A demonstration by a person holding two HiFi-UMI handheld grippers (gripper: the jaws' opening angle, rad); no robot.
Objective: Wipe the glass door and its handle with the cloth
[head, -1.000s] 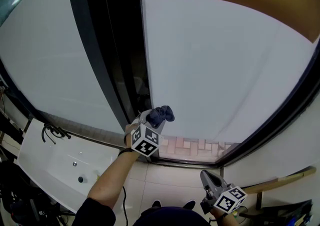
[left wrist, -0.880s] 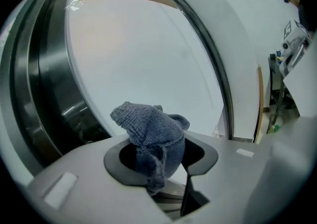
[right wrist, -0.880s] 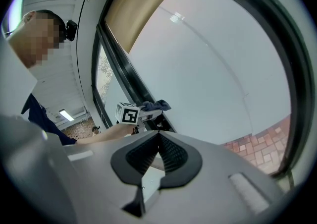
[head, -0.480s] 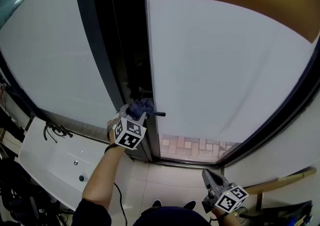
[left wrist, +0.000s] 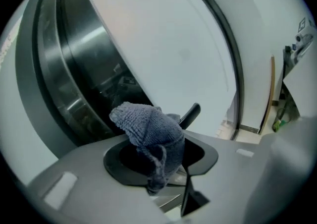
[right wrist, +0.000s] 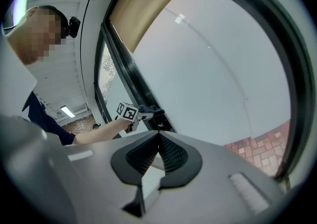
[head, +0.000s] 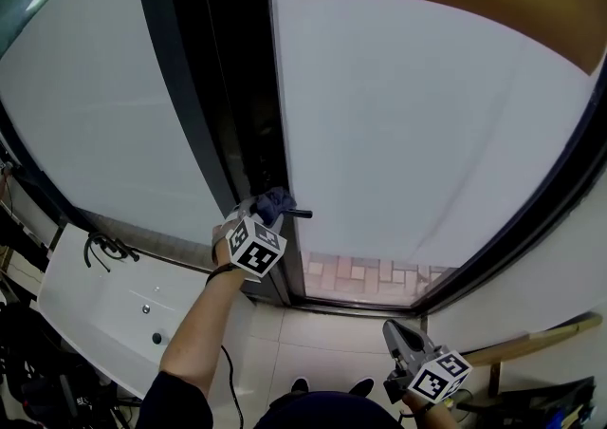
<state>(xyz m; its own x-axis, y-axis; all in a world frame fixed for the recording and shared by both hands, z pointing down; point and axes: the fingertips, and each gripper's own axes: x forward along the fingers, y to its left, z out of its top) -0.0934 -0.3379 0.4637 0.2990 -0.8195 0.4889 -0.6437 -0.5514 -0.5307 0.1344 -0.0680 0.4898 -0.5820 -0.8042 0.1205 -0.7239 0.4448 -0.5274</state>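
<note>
Two tools: only the left one is at the door.
Left tool (head: 262,215): clenched on the cloth (left wrist: 148,131), which bulges out past its tips at the door's edge.
Handle (head: 301,214): short dark bar just beside the cloth; I cannot tell whether they touch.
Glass door (head: 408,133): pale pane right of the dark frame.
Right tool (right wrist: 157,136): closed on nothing, low and well apart from the door.
Risk: only a small bunch of cloth is pinched, so rubbing along the handle could tug it free. If the cloth slides aside, the hard tips could knock the glass.
</note>
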